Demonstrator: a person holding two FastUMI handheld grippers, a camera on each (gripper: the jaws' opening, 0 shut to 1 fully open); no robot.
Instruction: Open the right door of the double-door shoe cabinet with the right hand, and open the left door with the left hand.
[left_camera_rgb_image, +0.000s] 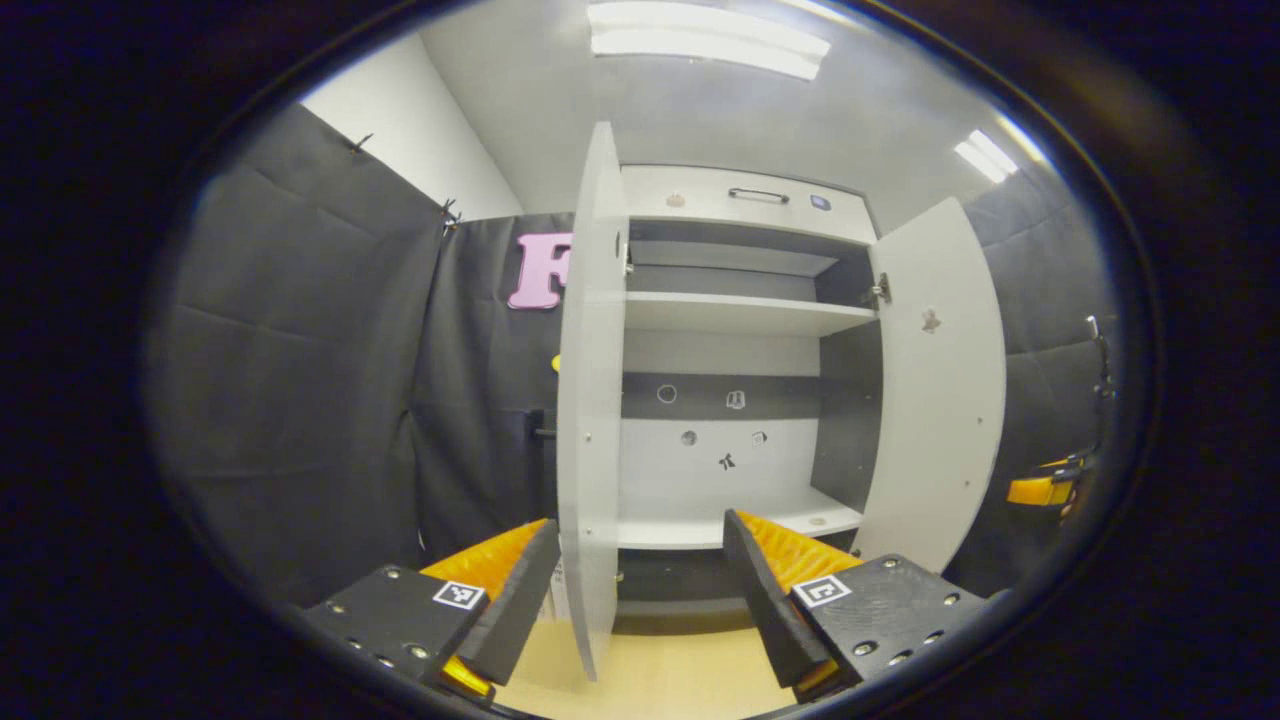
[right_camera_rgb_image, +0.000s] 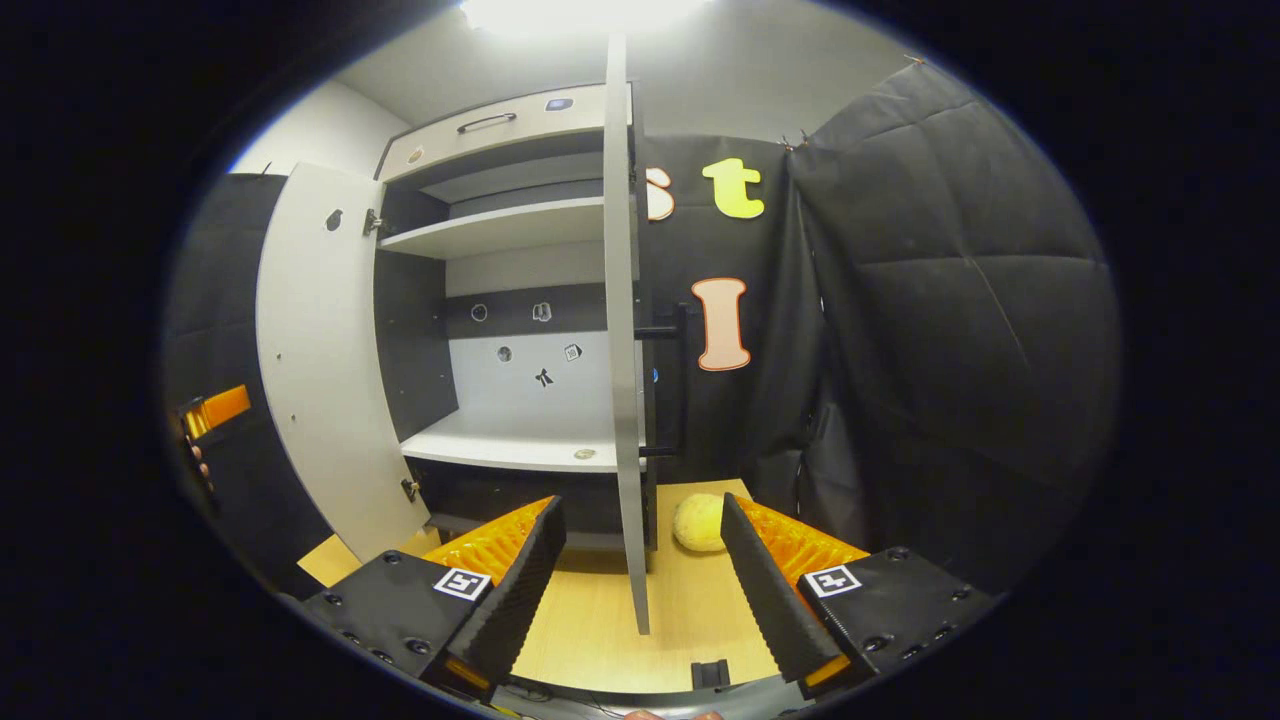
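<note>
A: Where's the shoe cabinet (left_camera_rgb_image: 740, 330) at?
B: Both doors swung out: left door (left_camera_rgb_image: 590, 400) edge-on between the left gripper (left_camera_rgb_image: 640, 590)'s spread fingers, right door (right_camera_rgb_image: 622, 330) between the right gripper (right_camera_rgb_image: 640, 590)'s, also spread.
A: Next?
B: Probably just back away.

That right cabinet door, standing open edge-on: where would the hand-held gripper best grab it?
Probably its thin free edge, approached head-on with one finger on each face. The right door stands edge-on between the open fingers of the right hand-held gripper, and the panel is slim enough to pinch.
</note>
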